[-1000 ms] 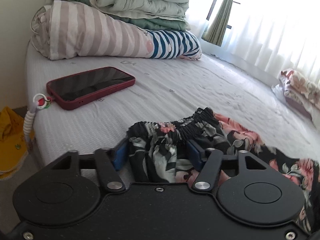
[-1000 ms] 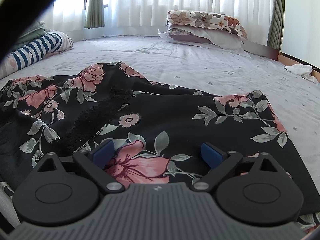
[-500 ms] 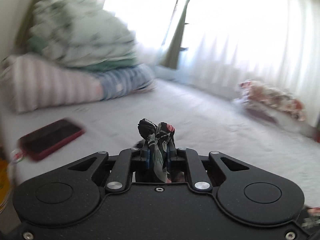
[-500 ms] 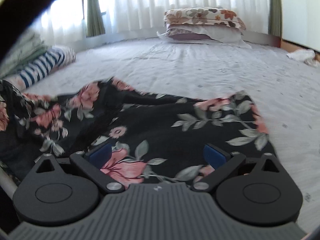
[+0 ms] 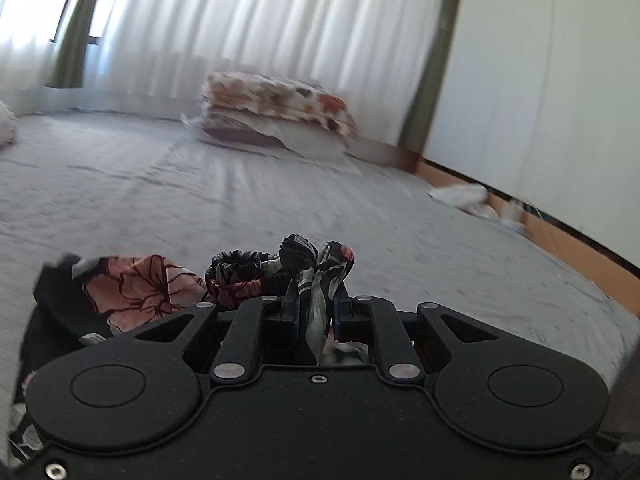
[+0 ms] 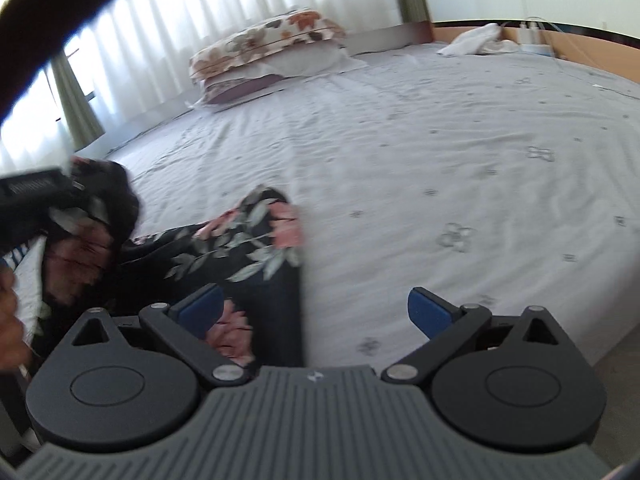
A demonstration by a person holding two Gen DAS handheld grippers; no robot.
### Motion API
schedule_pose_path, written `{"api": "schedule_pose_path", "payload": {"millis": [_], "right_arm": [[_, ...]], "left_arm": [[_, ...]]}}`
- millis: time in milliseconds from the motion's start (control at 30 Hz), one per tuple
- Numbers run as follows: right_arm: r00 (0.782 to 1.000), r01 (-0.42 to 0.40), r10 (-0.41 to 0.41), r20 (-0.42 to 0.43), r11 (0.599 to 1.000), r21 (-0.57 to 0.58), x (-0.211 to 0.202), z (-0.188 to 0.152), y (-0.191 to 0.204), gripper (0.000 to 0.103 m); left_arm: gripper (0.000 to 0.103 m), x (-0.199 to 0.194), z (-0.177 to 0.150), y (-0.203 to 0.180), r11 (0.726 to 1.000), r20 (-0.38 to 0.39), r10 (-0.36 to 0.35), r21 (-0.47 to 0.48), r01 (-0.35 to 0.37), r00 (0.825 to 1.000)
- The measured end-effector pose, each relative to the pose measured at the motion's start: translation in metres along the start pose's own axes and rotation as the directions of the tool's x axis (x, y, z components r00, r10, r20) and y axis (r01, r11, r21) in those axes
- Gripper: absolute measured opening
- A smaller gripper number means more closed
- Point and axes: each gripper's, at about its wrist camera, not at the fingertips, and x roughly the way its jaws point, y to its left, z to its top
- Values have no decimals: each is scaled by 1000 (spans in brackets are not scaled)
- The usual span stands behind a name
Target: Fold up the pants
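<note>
The pants (image 6: pixel 244 236) are black with pink flowers and green leaves. They lie on the grey bed sheet (image 6: pixel 440 152). My left gripper (image 5: pixel 316 312) is shut on the gathered elastic waistband (image 5: pixel 240 270) and holds it lifted; the fabric hangs to its left. In the right wrist view the left gripper (image 6: pixel 36 196) shows at the left edge with the bunched waistband, above the leg part. My right gripper (image 6: pixel 316 312) is open and empty, its left finger over the hem end of the pants, its right finger over bare sheet.
A floral pillow on a white one (image 5: pixel 276 116) lies at the far side by the white curtains. A white cloth (image 6: pixel 476 40) lies by the wooden bed edge (image 5: pixel 560 232). The mattress edge drops off at the lower right (image 6: pixel 608 356).
My left gripper closed on the waistband, lifted it and swung to the right across the bed. The pants folded over toward the hem. My right gripper stayed open and shifted right.
</note>
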Motion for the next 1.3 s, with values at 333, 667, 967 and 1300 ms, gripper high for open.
{"api": "schedule_pose_path", "payload": {"millis": [333, 667, 967, 1300], "right_arm": [[997, 73, -73, -7, 995, 73, -10, 0, -53, 103], [993, -112, 115, -14, 987, 115, -1, -4, -41, 103], [971, -223, 227, -71, 973, 64, 26, -12, 15, 103], [994, -80, 86, -71, 993, 92, 50, -4, 42, 73]], "left_arm": [[19, 22, -98, -100, 962, -232, -82, 235, 137, 969], [54, -53, -91, -49, 960, -183, -19, 272, 69, 983], [60, -116, -102, 15, 935, -164, 192, 331, -129, 968], [72, -130, -111, 12, 927, -111, 151, 362, -102, 982]]}}
